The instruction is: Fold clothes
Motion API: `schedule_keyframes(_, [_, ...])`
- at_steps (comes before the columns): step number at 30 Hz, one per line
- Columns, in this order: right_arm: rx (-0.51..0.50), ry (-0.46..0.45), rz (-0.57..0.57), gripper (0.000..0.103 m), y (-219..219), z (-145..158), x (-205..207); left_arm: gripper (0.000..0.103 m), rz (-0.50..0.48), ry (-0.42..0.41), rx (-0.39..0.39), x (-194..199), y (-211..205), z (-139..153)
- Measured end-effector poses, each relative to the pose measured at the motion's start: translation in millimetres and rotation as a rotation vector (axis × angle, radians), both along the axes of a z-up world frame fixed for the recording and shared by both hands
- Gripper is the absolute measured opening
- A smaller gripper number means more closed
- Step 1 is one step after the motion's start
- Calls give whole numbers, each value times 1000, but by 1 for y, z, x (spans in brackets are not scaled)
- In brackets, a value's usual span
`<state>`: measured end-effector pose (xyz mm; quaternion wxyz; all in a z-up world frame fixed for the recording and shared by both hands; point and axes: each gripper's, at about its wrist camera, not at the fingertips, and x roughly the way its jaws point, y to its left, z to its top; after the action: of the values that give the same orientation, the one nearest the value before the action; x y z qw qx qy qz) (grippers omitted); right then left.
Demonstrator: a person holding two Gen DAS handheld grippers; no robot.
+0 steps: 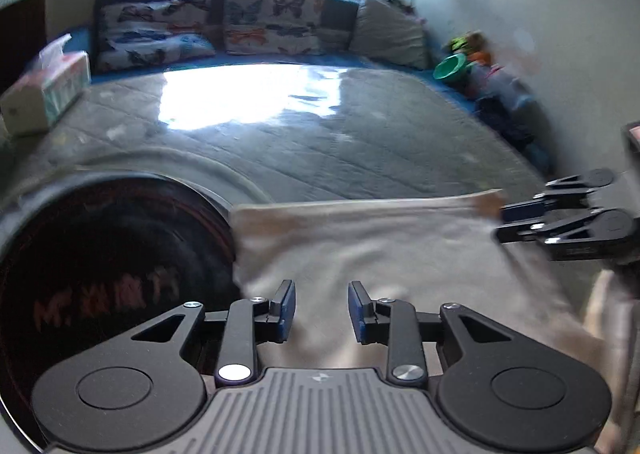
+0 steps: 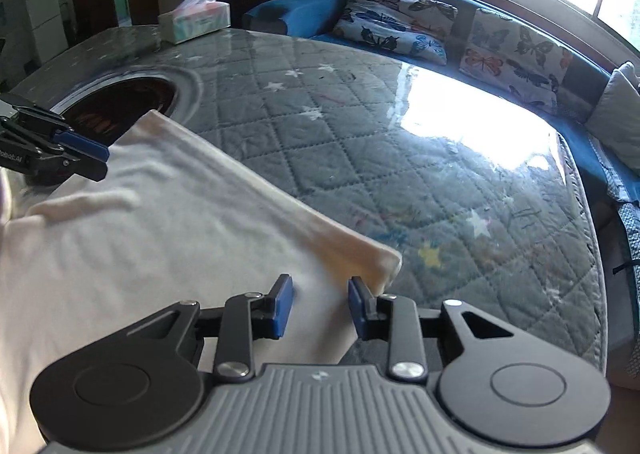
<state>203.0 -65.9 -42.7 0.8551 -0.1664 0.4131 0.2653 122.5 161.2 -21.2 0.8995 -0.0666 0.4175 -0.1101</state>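
Left wrist view, taken from nine o'clock across to three: a dark round opening (image 1: 116, 274) set into the quilted table cover (image 1: 360, 142), then the pale garment (image 1: 380, 254) lying flat on that cover, its far folded edge running toward three o'clock. The left gripper (image 1: 322, 310) hangs over the cloth's near part with fingers spread and nothing between them. At three o'clock the right gripper (image 1: 500, 224) sits at the garment's far corner; in the right wrist view its fingers are likewise spread, straddling the cloth near the corner without pinching it. A tissue box (image 2: 195, 16) stands at eleven o'clock, well apart. My reading is that one fold is laid and both hands are set for the next grasp. That calls for closing each gripper on an edge and then carrying the edges across evenly.
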Motion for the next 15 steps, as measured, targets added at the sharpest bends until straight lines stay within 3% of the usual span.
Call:
schedule_keyframes(11, [14,-17,-35,30,2,-3,26,31,63,-6,46,33,-3,-2])
schedule_keyframes(15, [6,-21,25,30,9,3,2,31,65,-11,64,32,-5,-1])
